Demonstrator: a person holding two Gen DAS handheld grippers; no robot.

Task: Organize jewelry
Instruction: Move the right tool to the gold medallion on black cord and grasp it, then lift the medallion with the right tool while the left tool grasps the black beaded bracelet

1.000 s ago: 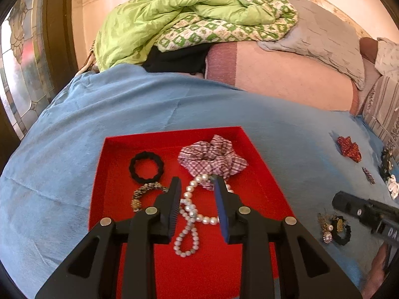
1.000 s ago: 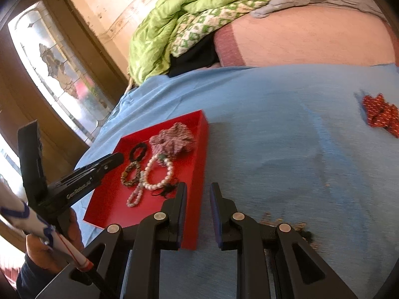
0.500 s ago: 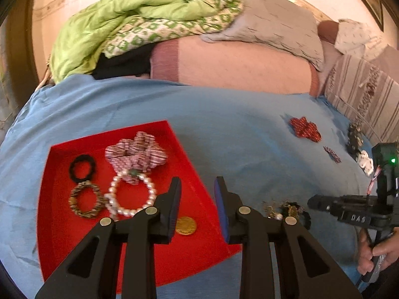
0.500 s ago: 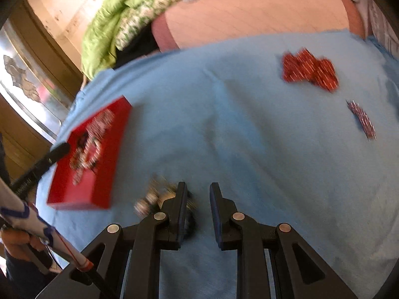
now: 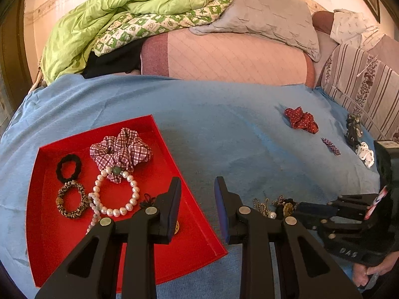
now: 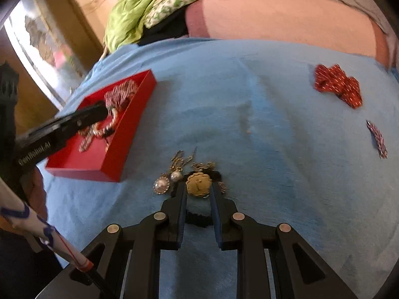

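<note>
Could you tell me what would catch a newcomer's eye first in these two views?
The bright red tray on the blue bedspread stands out, holding a plaid scrunchie, a pearl bracelet and two hair ties. Beside the tray, the right gripper has its tips either side of a gold pendant in a small heap of jewelry. Further right lies a red dotted scrunchie.
</note>
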